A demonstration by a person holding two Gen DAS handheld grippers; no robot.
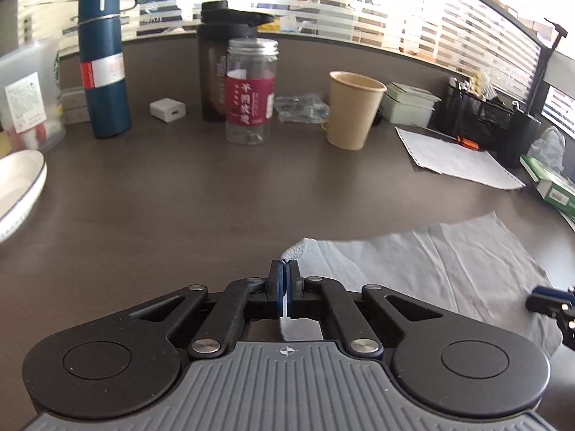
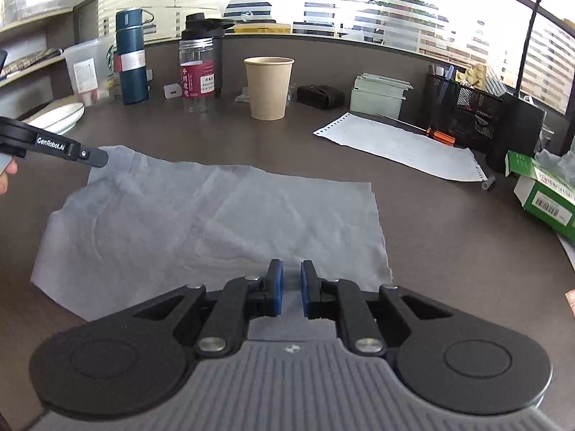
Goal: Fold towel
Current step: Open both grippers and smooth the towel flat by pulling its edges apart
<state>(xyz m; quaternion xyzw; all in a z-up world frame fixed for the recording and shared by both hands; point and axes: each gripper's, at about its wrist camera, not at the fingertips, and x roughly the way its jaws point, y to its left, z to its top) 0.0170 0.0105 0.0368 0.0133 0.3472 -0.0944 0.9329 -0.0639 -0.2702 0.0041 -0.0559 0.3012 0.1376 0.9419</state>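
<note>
A thin grey towel [image 2: 215, 222] lies spread and wrinkled on the dark desk [image 2: 449, 233]. It also shows at the right of the left wrist view [image 1: 431, 269]. My left gripper [image 1: 285, 269] is shut on the towel's far left corner, and a bit of cloth sticks out past the blue pads. In the right wrist view the left gripper [image 2: 97, 158] sits at that same corner. My right gripper [image 2: 291, 273] is open, with its pads over the towel's near edge, nothing between them.
At the back of the desk stand a blue flask [image 1: 102, 68], a clear jar with a red label [image 1: 251, 93], a paper cup [image 1: 352, 111] and a black bottle [image 1: 215, 61]. A white bowl [image 1: 18, 186] is at left. Paper sheet [image 2: 402, 147] and green box [image 2: 542, 194] are at right.
</note>
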